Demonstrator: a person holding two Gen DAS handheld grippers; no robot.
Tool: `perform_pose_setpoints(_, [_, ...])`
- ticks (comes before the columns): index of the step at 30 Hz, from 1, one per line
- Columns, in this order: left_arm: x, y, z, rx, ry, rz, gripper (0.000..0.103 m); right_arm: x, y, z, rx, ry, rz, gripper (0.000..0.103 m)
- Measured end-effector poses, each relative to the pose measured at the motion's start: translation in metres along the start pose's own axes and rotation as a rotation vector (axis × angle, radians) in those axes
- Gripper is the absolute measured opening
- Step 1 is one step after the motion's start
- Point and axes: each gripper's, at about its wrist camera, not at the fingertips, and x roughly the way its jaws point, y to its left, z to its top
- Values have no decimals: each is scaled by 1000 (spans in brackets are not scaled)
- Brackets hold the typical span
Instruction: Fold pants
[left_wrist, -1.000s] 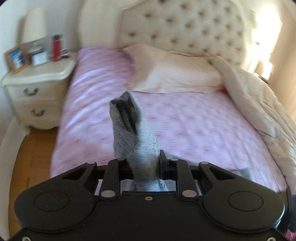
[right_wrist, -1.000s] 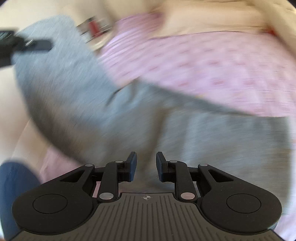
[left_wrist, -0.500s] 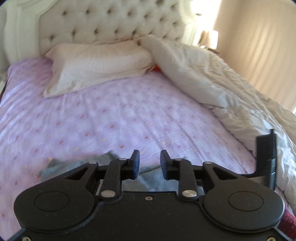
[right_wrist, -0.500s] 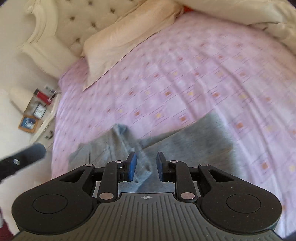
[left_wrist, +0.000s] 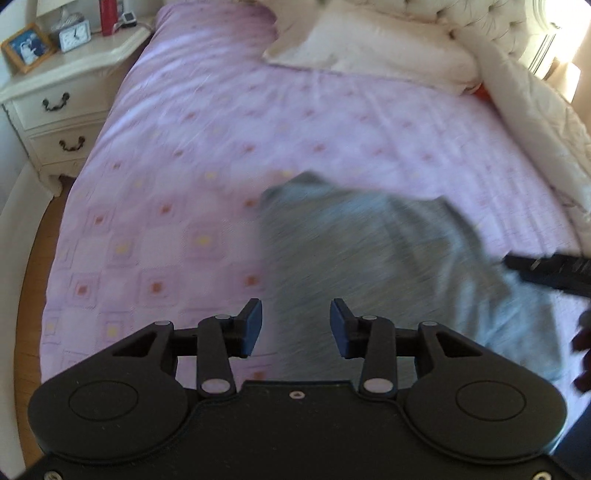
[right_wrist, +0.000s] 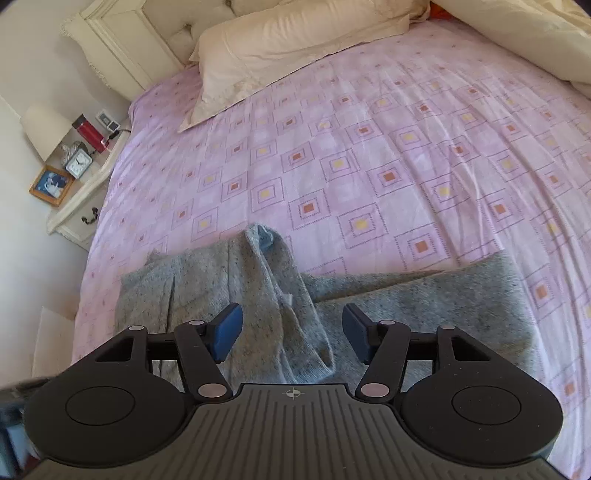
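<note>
Cloth on cloth
Grey speckled knit pants, matt and fuzzy, lie on a smooth pink square-patterned cotton bedsheet.

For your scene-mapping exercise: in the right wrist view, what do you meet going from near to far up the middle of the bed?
Crumpled grey knit pants → lilac bedsheet with square pattern → cream pillow.

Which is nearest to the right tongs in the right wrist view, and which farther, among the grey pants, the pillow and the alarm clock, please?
1. Grey pants: on the bed right under the opening right tongs, pads not touching.
2. Alarm clock: on the nightstand, far left.
3. Pillow: at the headboard, top; close to the clock's range, so that order is uncertain.
</note>
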Motion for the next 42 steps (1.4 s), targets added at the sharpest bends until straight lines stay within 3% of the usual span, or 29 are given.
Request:
perform_pose_setpoints(5, [16, 15, -13, -27, 38, -22, 48, 15, 19, 22, -49, -65, -6, 58])
perform_pose_setpoints(10, [13, -2, -6, 19, -8, -61, 49, 42, 47, 43, -118, -51, -1, 58])
perform_pose_setpoints(12, [15, -12, -4, 46, -18, -99, 50, 57, 54, 48, -169, -36, -52, 57])
perform_pose_setpoints(14, [22, -23, -7, 98, -17, -112, 51, 75, 52, 53, -228, 8, -192, 53])
perform_pose_setpoints(15, [27, -26, -11, 123, -12, -102, 51, 81, 45, 56, -233, 14, -269, 53])
perform_pose_setpoints(17, [37, -28, -20, 143, 7, -85, 51, 78, 32, 63, -192, -21, -335, 47])
perform_pose_setpoints(18, [38, -26, -23, 138, 11, -94, 51, 71, 26, 66, -161, -45, -318, 47])
perform_pose_setpoints(20, [37, -22, -24, 124, 6, -109, 51, 58, 20, 69, -97, -59, -197, 48])
perform_pose_setpoints(22, [37, -17, -20, 87, 11, -129, 51, 48, 23, 69, -71, -36, -106, 47])
perform_pose_setpoints(25, [39, -11, -17, 49, 9, -144, 51, 35, 25, 57, -81, 21, -40, 48])
perform_pose_setpoints(31, [39, 1, -14, -12, 0, -160, 51, 18, -3, 26, -49, 97, -81, 58])
perform_pose_setpoints(37, [37, 1, -12, -12, -24, -145, 51, 23, -6, 9, 10, 155, 3, 62])
perform_pose_setpoints(42, [37, 6, -12, -36, -29, -138, 51, 33, 2, 5, -30, 155, -10, 65])
